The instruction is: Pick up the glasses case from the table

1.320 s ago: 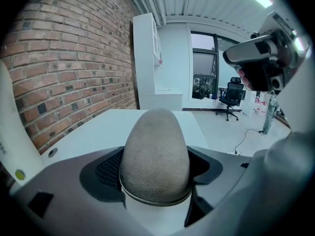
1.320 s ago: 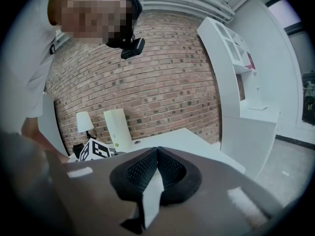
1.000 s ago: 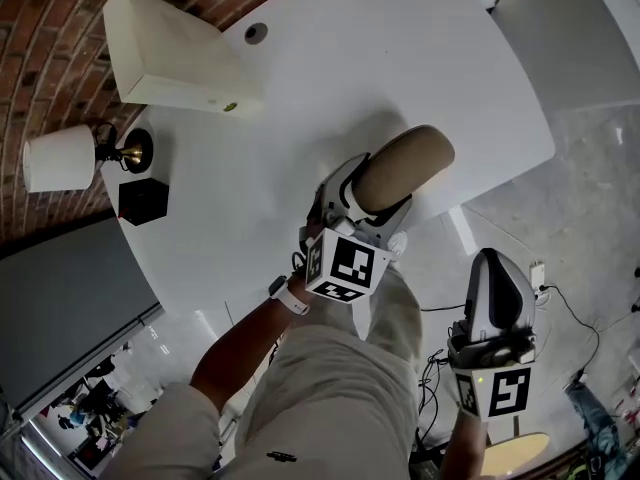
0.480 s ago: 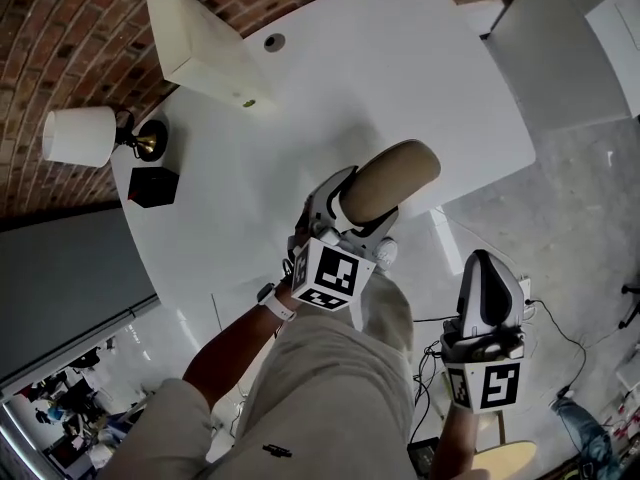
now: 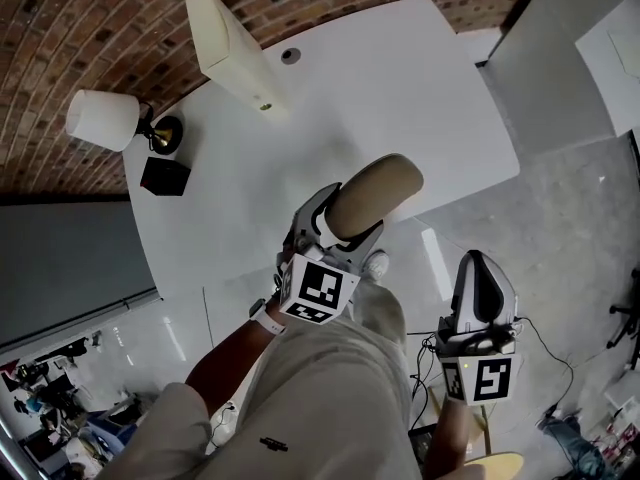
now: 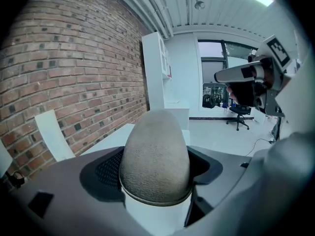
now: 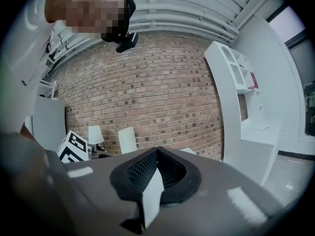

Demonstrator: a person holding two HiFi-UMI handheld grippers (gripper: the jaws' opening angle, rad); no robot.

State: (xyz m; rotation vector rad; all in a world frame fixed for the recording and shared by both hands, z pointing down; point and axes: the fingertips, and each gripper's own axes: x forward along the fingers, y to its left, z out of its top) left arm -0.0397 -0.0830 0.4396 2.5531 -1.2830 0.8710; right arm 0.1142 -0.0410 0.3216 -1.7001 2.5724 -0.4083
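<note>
The glasses case [image 5: 375, 193] is a tan, rounded oblong with a pebbled surface. My left gripper [image 5: 345, 220] is shut on its near end and holds it in the air above the white table [image 5: 420, 78]. In the left gripper view the case [image 6: 155, 156] fills the gap between the two jaws and its far end points away from me. My right gripper [image 5: 481, 268] hangs off the table's near side, to the right of my legs. In the right gripper view its jaws [image 7: 156, 157] are pressed together with nothing between them.
A white lamp [image 5: 103, 118] and a black box [image 5: 165, 176] stand at the table's left edge. A cream box [image 5: 235, 50] sits at the far left by the brick wall, near a round cable hole [image 5: 290, 56]. Cables lie on the floor at the right.
Both grippers have risen. The case has gone up with the left gripper, farther from the tabletop, and the table looks smaller and shifted in the head view.
</note>
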